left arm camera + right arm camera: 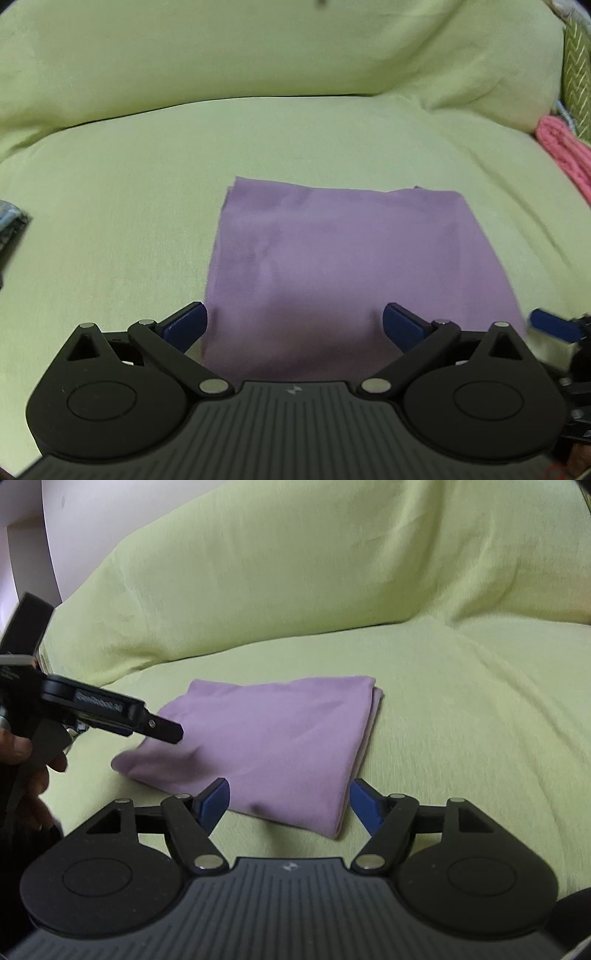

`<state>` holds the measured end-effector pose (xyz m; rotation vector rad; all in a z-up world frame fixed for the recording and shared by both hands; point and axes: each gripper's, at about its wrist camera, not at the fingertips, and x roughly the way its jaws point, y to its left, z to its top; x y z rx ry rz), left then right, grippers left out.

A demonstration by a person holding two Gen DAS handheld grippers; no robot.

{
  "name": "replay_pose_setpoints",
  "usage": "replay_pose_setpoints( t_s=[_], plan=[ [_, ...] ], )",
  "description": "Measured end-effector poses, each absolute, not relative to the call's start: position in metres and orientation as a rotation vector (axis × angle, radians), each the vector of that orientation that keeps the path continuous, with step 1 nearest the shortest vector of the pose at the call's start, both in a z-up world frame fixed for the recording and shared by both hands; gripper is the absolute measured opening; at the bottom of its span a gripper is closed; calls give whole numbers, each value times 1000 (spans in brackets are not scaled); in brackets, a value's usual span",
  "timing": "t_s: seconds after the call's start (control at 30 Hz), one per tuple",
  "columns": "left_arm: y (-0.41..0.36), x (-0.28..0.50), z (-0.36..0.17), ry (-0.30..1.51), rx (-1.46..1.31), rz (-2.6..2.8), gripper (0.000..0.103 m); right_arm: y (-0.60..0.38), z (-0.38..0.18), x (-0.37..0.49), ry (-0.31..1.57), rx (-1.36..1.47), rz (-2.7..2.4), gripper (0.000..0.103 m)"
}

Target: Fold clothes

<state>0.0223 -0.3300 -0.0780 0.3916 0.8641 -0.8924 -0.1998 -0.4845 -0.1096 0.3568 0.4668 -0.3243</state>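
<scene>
left wrist view: a folded purple cloth (332,266) lies flat on the seat of a sofa under a pale green cover (110,221). the left gripper (294,322) hangs spread wide over its near edge, holding nothing. the right gripper (289,800) is parted too, pads off the cloth's near corner. a pink knit item (565,155) sits at the sofa's right end, and a pale wall (26,524) shows behind.

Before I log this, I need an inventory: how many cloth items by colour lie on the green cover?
Purple: 1, folded cloth
Pink: 1, knitted piece at the edge
Total: 2
</scene>
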Motion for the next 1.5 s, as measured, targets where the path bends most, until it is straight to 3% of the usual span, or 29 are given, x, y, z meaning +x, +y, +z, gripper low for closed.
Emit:
replay_pose_setpoints(
  t_s=[0.23, 0.4, 0.47, 0.6, 0.73, 0.93, 1.5],
  plan=[
    [-332, 40, -74, 771, 433, -992, 102, -484, -95, -175, 455, 319, -333, 75],
    [-340, 52, -85, 754, 452, -1198, 97, -495, -95, -140, 494, 224, -306, 68],
    [-345, 54, -98, 761, 489, -1255, 89, -500, -98, -129, 516, 188, -295, 66],
    [-339, 67, -108, 711, 509, -1329, 88, -512, -108, -118, 555, 160, -259, 58],
    [-328, 95, -106, 742, 396, -1339, 69, -522, -116, -117, 572, 162, -265, 56],
    [-333, 98, -87, 723, 324, -1316, 73, -521, -112, -112, 554, 171, -236, 55],
    [-380, 121, -104, 778, 354, -1279, 70, -566, -115, -91, 557, 266, -207, 48]
  ],
)
